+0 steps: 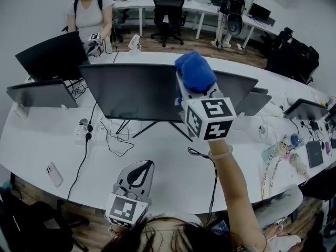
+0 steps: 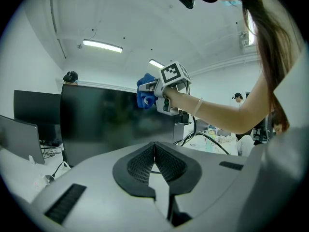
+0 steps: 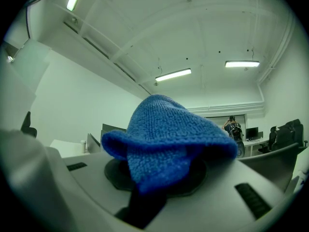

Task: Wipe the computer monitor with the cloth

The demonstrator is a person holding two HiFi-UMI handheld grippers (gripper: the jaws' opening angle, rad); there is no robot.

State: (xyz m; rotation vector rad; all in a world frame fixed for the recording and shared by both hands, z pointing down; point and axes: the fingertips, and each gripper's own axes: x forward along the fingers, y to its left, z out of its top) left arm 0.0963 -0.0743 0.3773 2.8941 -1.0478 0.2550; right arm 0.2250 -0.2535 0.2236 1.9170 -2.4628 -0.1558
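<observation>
Item: blue microfibre cloth (image 1: 195,70), bunched into a soft cap. It is clamped in the right gripper (image 1: 197,91), whose jaws are closed on its lower folds. In the right gripper view the cloth (image 3: 169,139) covers the jaw tips (image 3: 154,175) and points up and over the panel.

Item: computer monitor (image 1: 131,91), dark screen towards us, standing on the white table (image 1: 157,161). Its long axis runs left to right across us.

Relation: we see the cloth at the monitor's top edge, right of centre. We cannot tell whether it touches. Nearly all the screen lies below it and to its left, so we judge the wipe must run down and leftwards.

Item: left gripper (image 2: 154,166), jaws together, holding nothing. It sits low by the near table edge, well apart from the monitor. The right gripper is the nearer.
</observation>
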